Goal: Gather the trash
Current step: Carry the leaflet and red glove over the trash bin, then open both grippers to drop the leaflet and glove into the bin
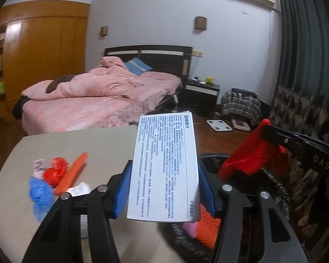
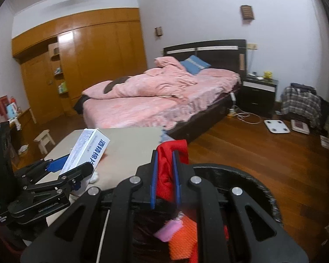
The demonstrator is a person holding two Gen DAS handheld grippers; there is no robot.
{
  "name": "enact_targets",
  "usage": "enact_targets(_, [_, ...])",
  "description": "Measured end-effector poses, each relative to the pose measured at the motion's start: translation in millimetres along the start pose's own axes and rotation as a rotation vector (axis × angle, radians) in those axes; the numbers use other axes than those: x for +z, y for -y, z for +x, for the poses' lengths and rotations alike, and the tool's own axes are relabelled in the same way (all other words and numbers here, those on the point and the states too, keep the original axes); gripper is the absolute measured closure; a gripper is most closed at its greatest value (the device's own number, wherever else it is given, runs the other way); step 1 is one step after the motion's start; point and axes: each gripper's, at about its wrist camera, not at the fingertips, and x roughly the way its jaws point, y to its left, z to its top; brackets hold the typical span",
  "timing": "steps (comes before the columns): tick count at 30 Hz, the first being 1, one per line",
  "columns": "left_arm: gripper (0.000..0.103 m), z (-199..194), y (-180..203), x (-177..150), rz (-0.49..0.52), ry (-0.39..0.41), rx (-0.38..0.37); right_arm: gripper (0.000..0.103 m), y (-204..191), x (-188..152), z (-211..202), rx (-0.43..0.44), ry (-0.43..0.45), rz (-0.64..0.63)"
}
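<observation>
Bedroom table (image 1: 81, 144); left jaws pinching white printed box (image 1: 164, 166), right jaws red cloth (image 2: 166, 171).

The white box (image 1: 164, 168) looks like smooth printed cardboard with a slight sheen, the red rag (image 2: 171, 171) like soft matt cloth. The counter (image 1: 76, 144) is matt beige, the floor (image 2: 263, 157) glossy wood, the bedding (image 2: 155, 92) fluffy pink fabric, and the bin (image 2: 252, 182) matt black.

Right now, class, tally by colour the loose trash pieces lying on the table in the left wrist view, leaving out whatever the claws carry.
Red: 1, crumpled wrapper
Orange: 1, long strip
Blue: 1, crumpled bag
Pink: 1, small scrap
White: 1, small scrap
Total: 5 on the table
</observation>
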Motion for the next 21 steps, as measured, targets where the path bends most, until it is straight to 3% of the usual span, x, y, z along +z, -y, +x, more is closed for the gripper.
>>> enact_targets(15, [0.047, 47, 76, -11, 0.051, -0.055, -0.134, 0.088, 73, -41, -14, -0.176, -0.044, 0.087])
enact_targets(18, [0.04, 55, 82, -13, 0.058, -0.078, -0.175, 0.08, 80, -49, -12, -0.2, -0.063, 0.097])
enact_targets(21, [0.034, 54, 82, -16, 0.058, -0.084, -0.191, 0.064, 85, -56, -12, -0.22, -0.07, 0.111])
